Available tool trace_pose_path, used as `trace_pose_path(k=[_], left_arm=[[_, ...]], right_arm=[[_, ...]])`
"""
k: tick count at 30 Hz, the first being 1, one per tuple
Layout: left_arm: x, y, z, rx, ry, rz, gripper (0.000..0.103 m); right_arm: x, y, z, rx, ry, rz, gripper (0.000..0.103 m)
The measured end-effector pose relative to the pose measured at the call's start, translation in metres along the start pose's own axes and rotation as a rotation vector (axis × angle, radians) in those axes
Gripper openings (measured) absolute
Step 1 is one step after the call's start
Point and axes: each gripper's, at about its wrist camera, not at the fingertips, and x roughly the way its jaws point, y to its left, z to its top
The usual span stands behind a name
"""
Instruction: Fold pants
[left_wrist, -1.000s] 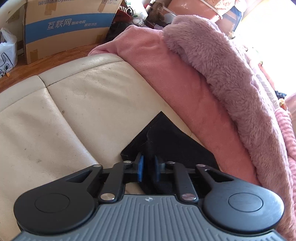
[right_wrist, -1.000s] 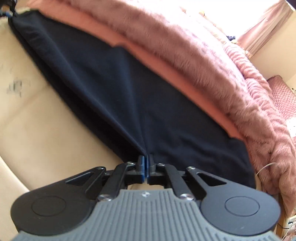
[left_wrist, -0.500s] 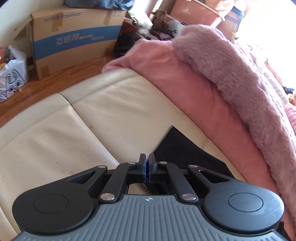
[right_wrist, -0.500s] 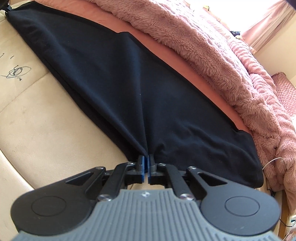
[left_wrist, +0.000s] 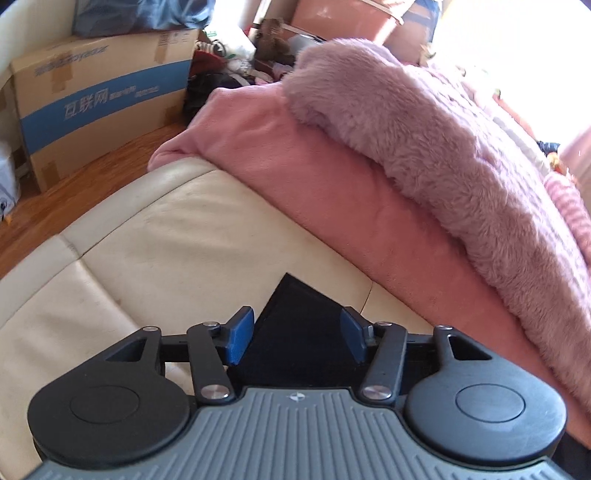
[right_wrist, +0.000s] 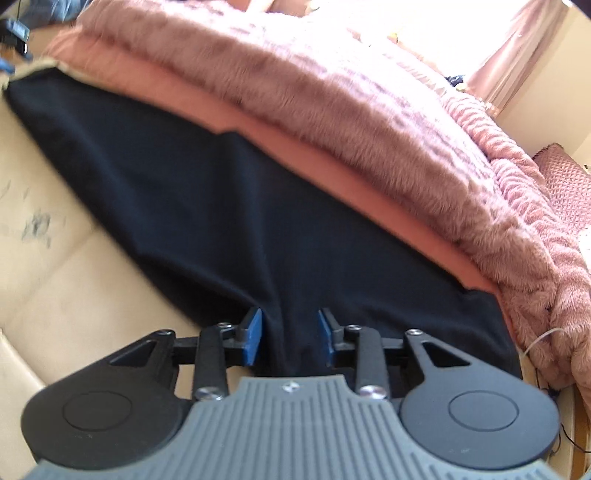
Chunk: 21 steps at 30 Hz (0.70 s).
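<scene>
Black fabric fills the gap ahead of the left hand-held gripper (left_wrist: 297, 339) in the left wrist view: a pointed corner of the pants (left_wrist: 295, 325) lies flat on the cream leather sofa (left_wrist: 177, 236), close to the sofa's far edge where a pink blanket (left_wrist: 332, 177) is draped. The jaws are opening, their blue pads (left_wrist: 240, 339) standing clear on either side of the corner and not pressing it. A fluffy mauve throw (left_wrist: 424, 140) lies over the blanket. Past the sofa's far left corner, a cardboard box (left_wrist: 99, 99) with a blue band stands on the wooden floor (left_wrist: 74, 177).

From the right wrist view, the pants (right_wrist: 229, 206) are spread long and flat across the sofa (right_wrist: 74, 295), running from the far left corner toward the near right, their far side lapping against the pink blanket (right_wrist: 280, 147) under the mauve throw (right_wrist: 351, 103). The right hand-held gripper (right_wrist: 290, 336) is at the near edge of the cloth with its jaws opening; a raised ridge of black fabric lies between the blue pads (right_wrist: 253, 336), which stand apart from it. Dark scribble marks show on the sofa seat at the left. This view is slightly blurred.
</scene>
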Motion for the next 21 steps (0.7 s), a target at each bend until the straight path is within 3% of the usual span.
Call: trace_pose_path(k=[5, 7, 9, 10, 16, 18, 21], left_arm=[[0.023, -0.014, 0.005, 0.055, 0.012, 0.048, 0.062], [0.024, -0.019, 0.001, 0.105, -0.005, 0.066, 0.029], [0.024, -0.023, -0.003, 0.146, -0.013, 0.070, 0.008], [0.021, -0.025, -0.005, 0.161, -0.031, 0.076, 0.003], [-0.012, -0.041, 0.004, 0.229, -0.149, 0.042, 0.002], [-0.015, -0.046, 0.009, 0.249, -0.167, 0.075, 0.002], [0.004, -0.046, 0.011, 0.269, -0.125, 0.154, 0.005]], right_arm=[[0.031, -0.036, 0.015, 0.165, 0.030, -0.050, 0.034], [0.032, -0.048, 0.019, 0.199, 0.016, -0.058, 0.037], [0.041, -0.052, 0.019, 0.173, 0.036, -0.075, 0.044], [0.048, -0.054, 0.016, 0.163, 0.054, -0.075, 0.047], [0.077, -0.057, -0.005, 0.178, 0.131, -0.075, 0.047], [0.077, -0.057, -0.007, 0.188, 0.125, -0.079, 0.047], [0.078, -0.054, -0.007, 0.181, 0.124, -0.083, 0.047]])
